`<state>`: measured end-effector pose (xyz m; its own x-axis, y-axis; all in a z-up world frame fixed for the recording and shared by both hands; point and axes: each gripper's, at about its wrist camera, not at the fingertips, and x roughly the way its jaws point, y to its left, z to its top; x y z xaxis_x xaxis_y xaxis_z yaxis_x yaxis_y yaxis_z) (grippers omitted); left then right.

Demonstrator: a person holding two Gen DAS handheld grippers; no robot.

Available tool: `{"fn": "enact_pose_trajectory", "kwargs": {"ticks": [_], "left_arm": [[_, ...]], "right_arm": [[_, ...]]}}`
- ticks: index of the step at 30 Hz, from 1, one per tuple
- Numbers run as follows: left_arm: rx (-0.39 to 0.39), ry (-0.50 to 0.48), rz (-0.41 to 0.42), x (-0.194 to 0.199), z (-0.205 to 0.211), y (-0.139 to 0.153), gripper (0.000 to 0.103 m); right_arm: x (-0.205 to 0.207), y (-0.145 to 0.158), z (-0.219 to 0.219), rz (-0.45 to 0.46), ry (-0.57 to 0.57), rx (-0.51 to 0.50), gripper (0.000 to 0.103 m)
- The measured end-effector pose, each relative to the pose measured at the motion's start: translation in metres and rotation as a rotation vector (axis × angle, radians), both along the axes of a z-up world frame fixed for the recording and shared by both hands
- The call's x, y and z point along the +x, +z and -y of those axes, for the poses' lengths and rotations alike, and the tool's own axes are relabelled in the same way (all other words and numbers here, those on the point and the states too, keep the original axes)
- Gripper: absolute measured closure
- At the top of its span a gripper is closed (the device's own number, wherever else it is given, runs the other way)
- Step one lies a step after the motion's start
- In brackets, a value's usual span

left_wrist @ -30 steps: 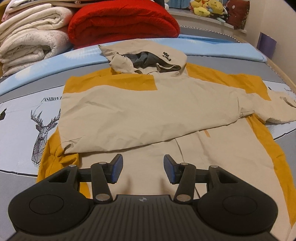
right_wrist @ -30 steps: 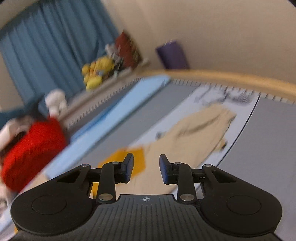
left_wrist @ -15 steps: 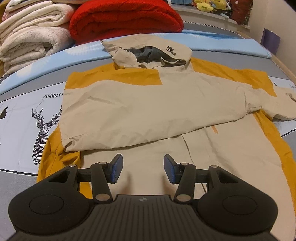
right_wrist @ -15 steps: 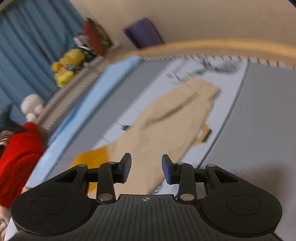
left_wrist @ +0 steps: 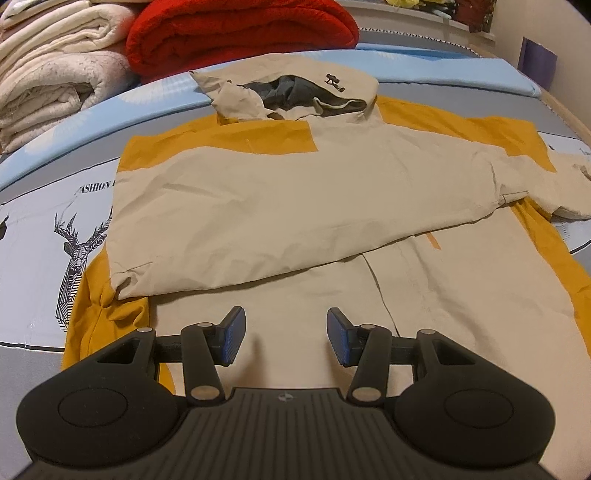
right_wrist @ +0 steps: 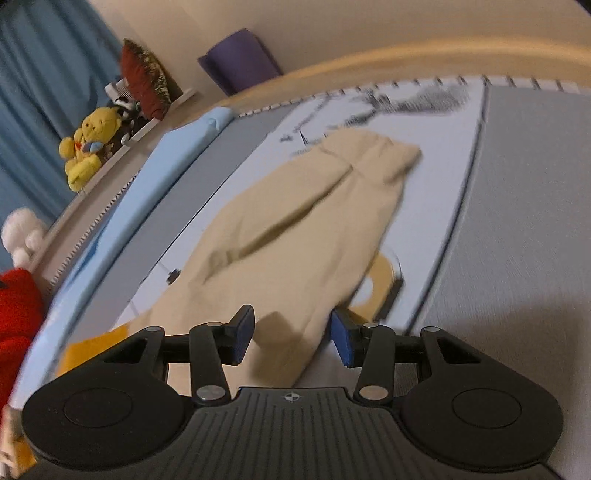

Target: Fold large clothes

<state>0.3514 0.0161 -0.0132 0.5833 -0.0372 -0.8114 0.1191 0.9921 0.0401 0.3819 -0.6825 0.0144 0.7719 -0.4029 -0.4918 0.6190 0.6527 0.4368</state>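
1. The big jacket (left_wrist: 303, 192) lies flat on the bed (left_wrist: 33, 236). It is tan with yellow parts.
2. One sleeve (left_wrist: 258, 225) is folded across the jacket's front.
3. The other sleeve (right_wrist: 295, 236) sticks out to the side of the jacket, flat on the bed.
4. The hood (left_wrist: 291, 92) is at the far end of the jacket, open, with dark grey inside.
5. My left gripper (left_wrist: 285, 336) hangs over the near part of the jacket. Its jaws are partly apart and nothing is between them.
6. My right gripper (right_wrist: 291, 334) is over the side sleeve. Its jaws are opening. The sleeve lies under the gap, but the pads do not squeeze it.
7. Past the hood sit a red blanket (left_wrist: 236, 29) and a pile of white blankets (left_wrist: 55, 70).
8. A yellow teddy (right_wrist: 88, 144) sits on a shelf far past the jacket.
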Motion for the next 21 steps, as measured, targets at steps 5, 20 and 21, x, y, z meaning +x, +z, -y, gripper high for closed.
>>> {"fn": "enact_pose_trajectory", "kwargs": {"ticks": [5, 20, 21], "left_arm": [[-0.006, 0.002, -0.001, 0.002, -0.002, 0.0, 0.049], [-0.112, 0.129, 0.071, -0.005, -0.068, 0.042, 0.049], [-0.121, 0.151, 0.074, -0.005, -0.078, 0.044, 0.049]], "right_arm": [[0.012, 0.009, 0.009, -0.008, -0.113, -0.031, 0.072], [0.04, 0.14, -0.242, 0.109, 0.308, -0.652, 0.101], [0.037, 0.144, -0.282, 0.132, 0.416, -0.662, 0.1]]}}
